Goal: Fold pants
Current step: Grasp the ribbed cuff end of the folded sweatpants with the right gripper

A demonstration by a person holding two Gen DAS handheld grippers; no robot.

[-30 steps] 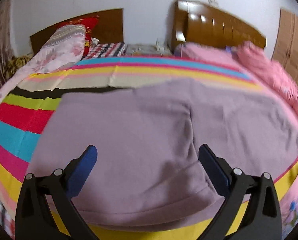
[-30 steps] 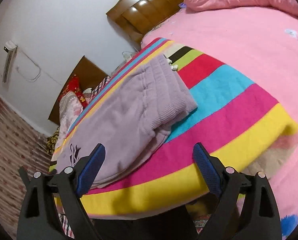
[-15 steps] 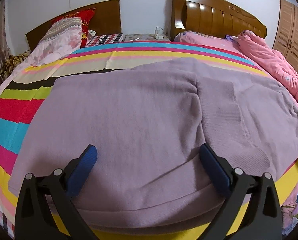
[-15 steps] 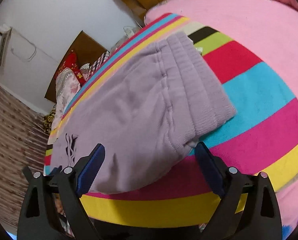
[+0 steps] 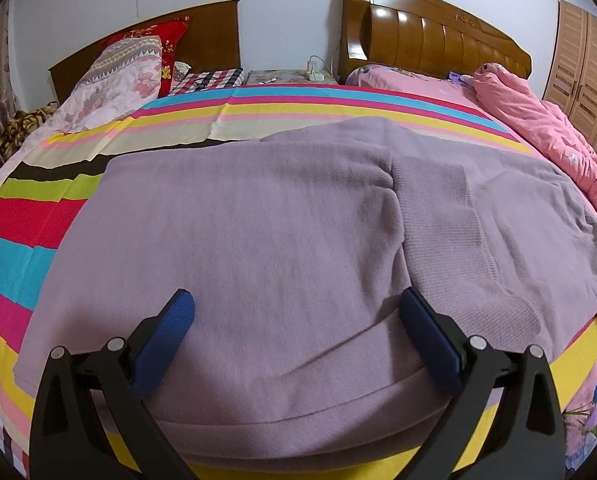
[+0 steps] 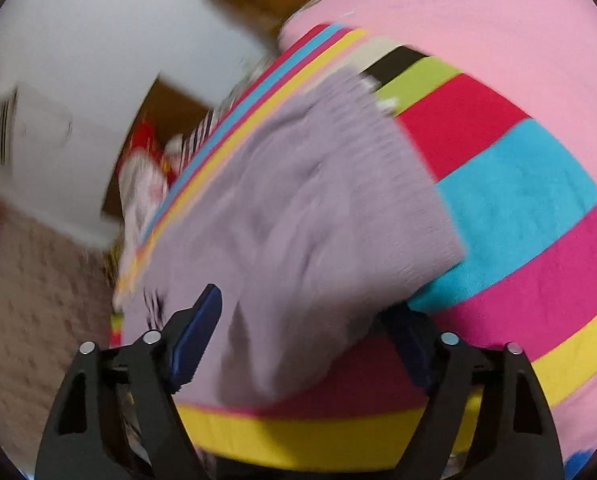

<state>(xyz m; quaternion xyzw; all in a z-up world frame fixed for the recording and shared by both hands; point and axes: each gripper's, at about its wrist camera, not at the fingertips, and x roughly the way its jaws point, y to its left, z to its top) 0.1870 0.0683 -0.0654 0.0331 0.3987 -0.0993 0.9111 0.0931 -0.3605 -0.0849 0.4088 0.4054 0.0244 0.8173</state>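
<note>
We see the left gripper with jaws spread wide, blue pads hovering over the near edge of the pants, nothing pinched between them as far as we can tell. Fabric fills the gap between the fingers but the pads stand clear on either side.

Right gripper jaws also stand wide and have just been closing in a bit; the near right corner of the pants sits between them. Left pad is over the fabric, right pad is partly under or behind the hem edge; view is motion-blurred, so we can't tell if either pad actually touches cloth. No clamp visible.

Pants are lilac knit, lying flat across the striped blanket on the near part of the bed, long axis running left to right. In the left wrist view a crease runs near-to-far through the middle, right of centre. Ribbed waistband end lies at the right, over the blue and red stripes.

Farther out: pink quilt bunched at far right, wooden headboard at the far wall, patterned pillows far left, wardrobe doors at the right edge.
</note>
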